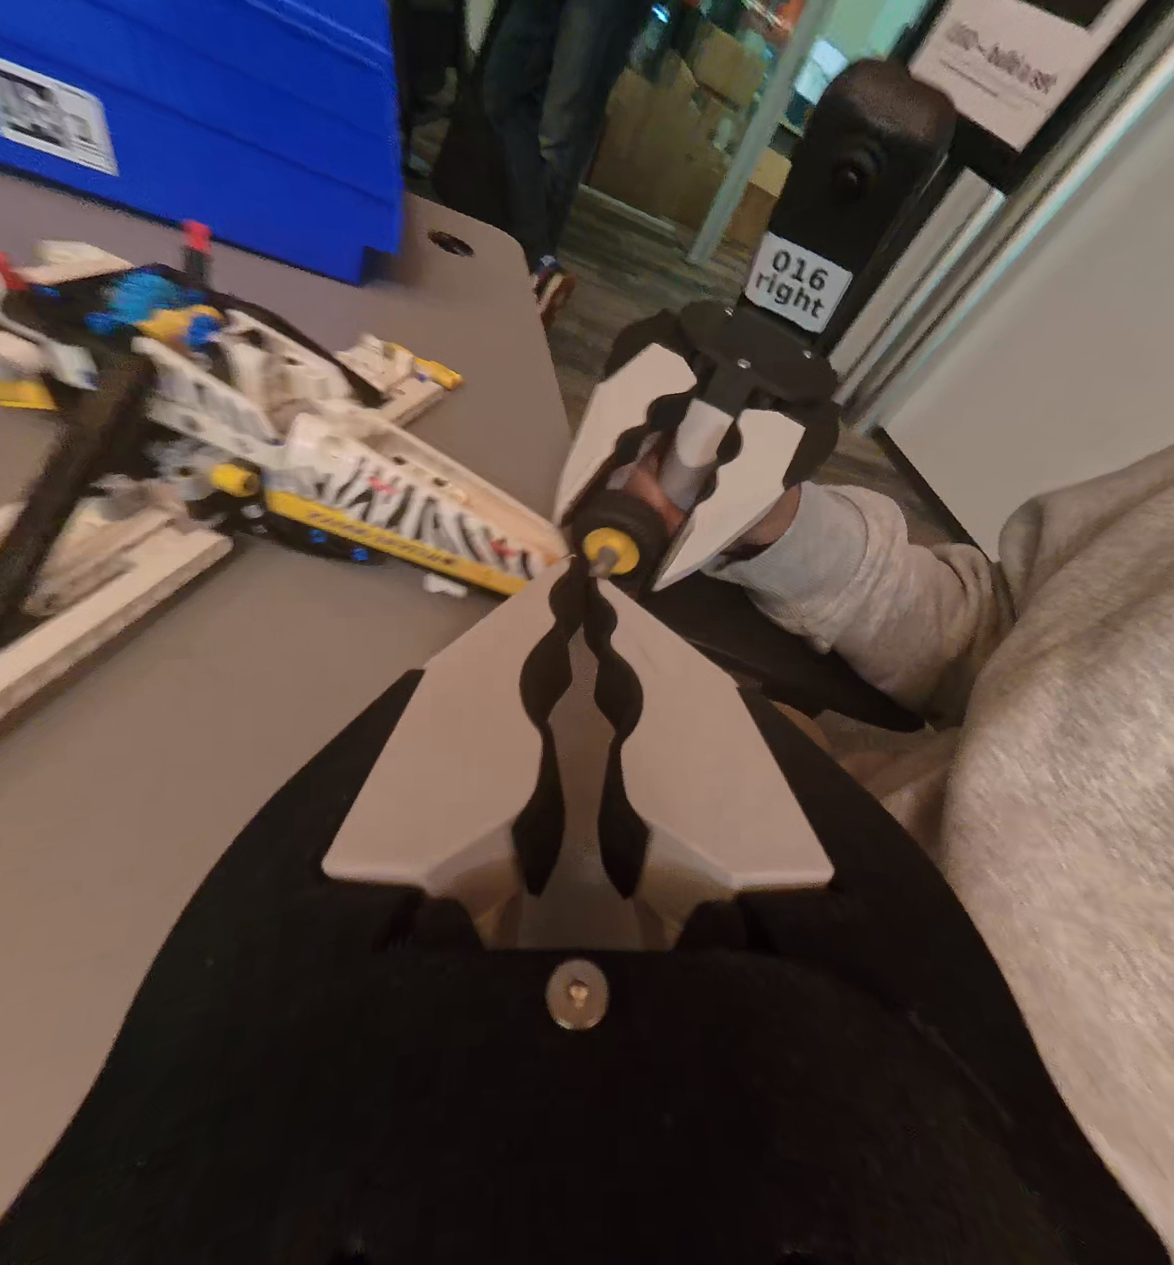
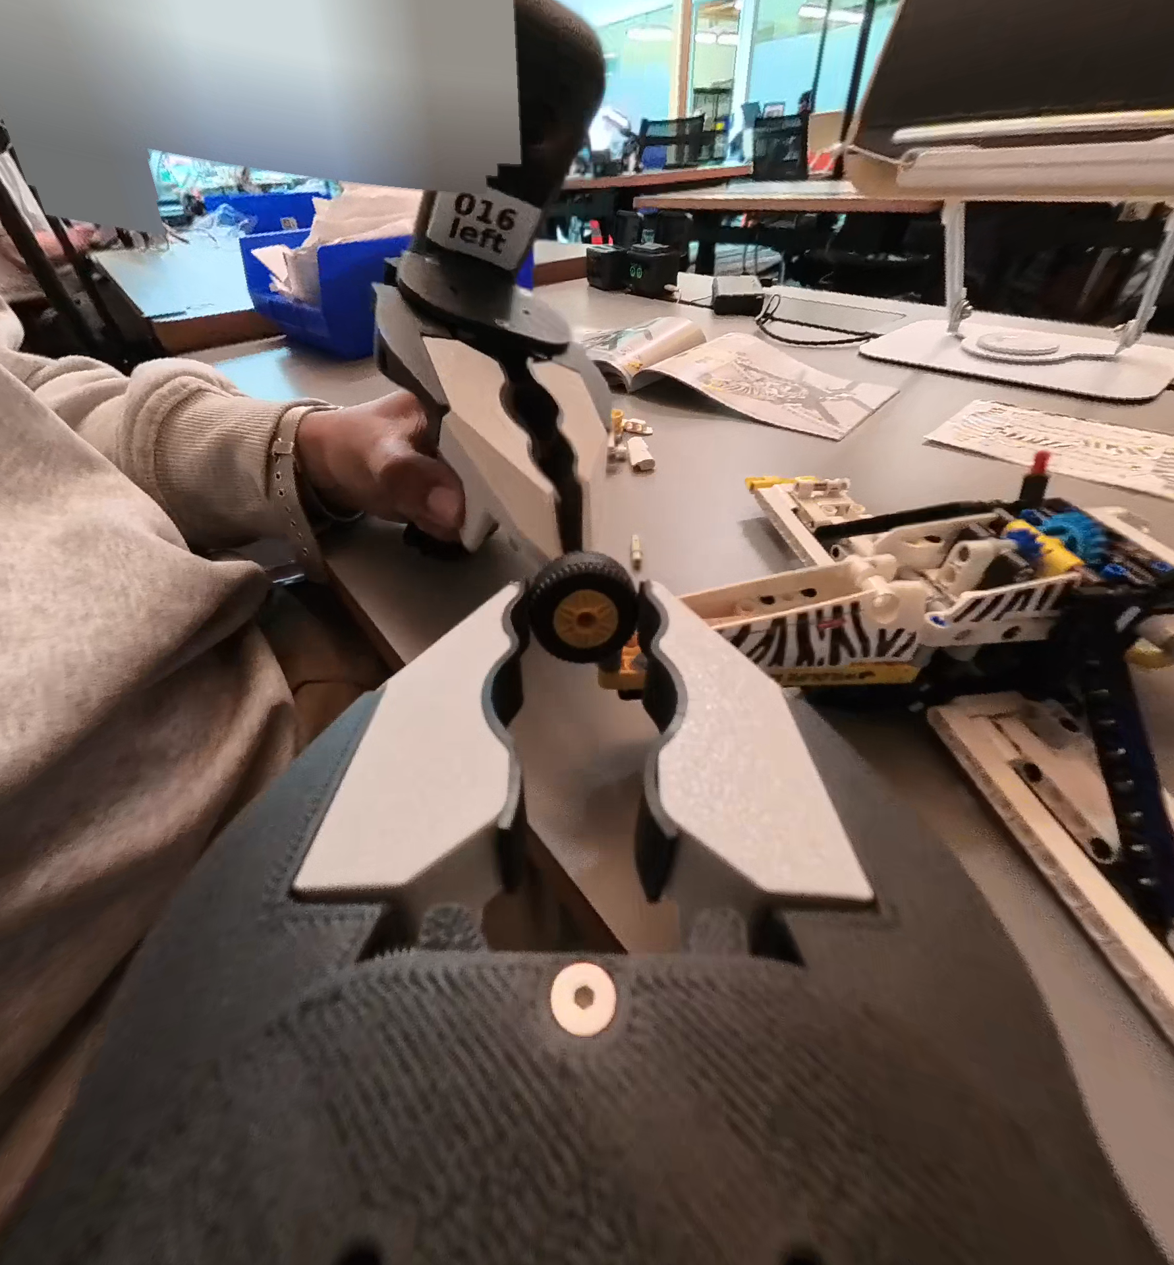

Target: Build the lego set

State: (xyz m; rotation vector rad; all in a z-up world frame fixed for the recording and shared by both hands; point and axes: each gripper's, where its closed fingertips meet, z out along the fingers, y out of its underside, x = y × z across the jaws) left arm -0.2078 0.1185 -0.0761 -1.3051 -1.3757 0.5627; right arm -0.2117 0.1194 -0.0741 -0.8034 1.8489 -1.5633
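My right gripper (image 2: pixel 581 597) is shut on a small wheel (image 2: pixel 583 606) with a black tyre and yellow hub, and holds it off the table's front edge. The left wrist view shows the same grasp (image 1: pixel 611 547), with a grey axle stub (image 1: pixel 603 563) sticking out of the hub (image 1: pixel 613 544). My left gripper (image 1: pixel 581 571) is shut, and its tips sit right at that stub. In the right wrist view the left gripper (image 2: pixel 568 541) reaches down behind the wheel. The zebra-striped white and yellow lego model (image 2: pixel 878 616) lies on the table (image 1: pixel 194 787) beside them (image 1: pixel 399 493).
The model rests partly on a pale wooden board (image 2: pixel 1050 808). Loose small parts (image 2: pixel 632 445) and a pin (image 2: pixel 636 551) lie behind the wheel. An open instruction booklet (image 2: pixel 742 376), a sticker sheet (image 2: pixel 1063 445), a white stand (image 2: pixel 1022 356) and a blue bin (image 1: pixel 228 103) stand farther back. Left and right tips are no more than a few centimetres apart.
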